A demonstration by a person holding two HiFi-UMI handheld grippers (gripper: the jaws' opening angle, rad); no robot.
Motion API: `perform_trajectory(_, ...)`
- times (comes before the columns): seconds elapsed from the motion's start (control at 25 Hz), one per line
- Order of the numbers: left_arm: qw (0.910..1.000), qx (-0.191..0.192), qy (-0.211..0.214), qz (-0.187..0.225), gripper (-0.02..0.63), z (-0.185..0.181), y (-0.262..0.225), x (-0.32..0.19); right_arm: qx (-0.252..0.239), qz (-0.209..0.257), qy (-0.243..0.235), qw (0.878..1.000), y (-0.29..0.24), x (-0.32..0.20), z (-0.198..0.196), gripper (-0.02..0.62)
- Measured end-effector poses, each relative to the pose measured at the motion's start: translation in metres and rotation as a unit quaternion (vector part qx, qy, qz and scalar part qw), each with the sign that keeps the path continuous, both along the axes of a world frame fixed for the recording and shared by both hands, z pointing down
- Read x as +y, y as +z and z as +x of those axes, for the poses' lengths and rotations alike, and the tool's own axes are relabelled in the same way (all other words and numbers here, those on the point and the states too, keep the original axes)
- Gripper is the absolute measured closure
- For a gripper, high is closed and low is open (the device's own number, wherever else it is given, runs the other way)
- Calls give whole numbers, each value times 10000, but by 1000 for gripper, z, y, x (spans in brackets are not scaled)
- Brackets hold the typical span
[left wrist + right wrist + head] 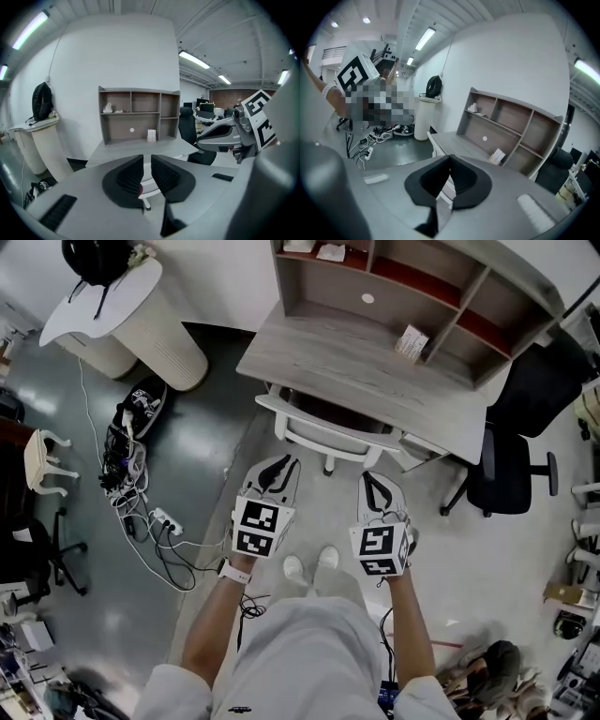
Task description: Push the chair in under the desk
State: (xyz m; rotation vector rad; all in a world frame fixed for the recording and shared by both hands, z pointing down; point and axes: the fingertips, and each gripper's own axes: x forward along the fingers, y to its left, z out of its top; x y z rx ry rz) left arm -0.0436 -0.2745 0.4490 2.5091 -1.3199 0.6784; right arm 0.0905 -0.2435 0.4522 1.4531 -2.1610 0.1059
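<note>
The white chair [323, 434] stands tucked under the grey wooden desk [361, 371], only its back rail and dark seat edge showing. Both grippers hover in front of it, apart from the chair, pointing at the desk. My left gripper [281, 466] has its jaws a narrow gap apart with nothing between them [147, 161]. My right gripper [373, 482] is shut and empty, its tips meeting [450, 160]. Through the left jaws' gap a strip of the chair [146, 186] shows below the desk [140, 150]. In the right gripper view the chair frame [435, 149] sits under the desk [461, 143].
A shelf hutch [412, 282] sits on the desk. A black office chair [511, 474] stands at the right. At the left stand a white rounded counter [141, 324] with a black bag, shoes, and a power strip with tangled cables [150, 521]. The person's feet are below the grippers.
</note>
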Motion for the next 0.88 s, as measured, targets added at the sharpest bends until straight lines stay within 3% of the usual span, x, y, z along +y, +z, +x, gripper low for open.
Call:
perform_trajectory(0.24, 9962, 787, -359, 26, 596, -3, -34, 45, -623, 171, 180, 9977, -37, 36, -1, 582)
perform_trajectory(0.52, 9936, 998, -461, 267, 600, -9, -64, 91, -1374, 401, 334, 9891, -67, 77, 8, 581)
perform_trajectory(0.72, 9889, 1242, -667, 464, 598, -29, -86, 120, -1487, 818, 379, 9848, -93, 98, 16, 581)
perform_trajectory(0.88, 9889, 1188, -690, 562, 600, -36, -92, 142, -1581, 992, 191, 9822, -99, 110, 16, 581)
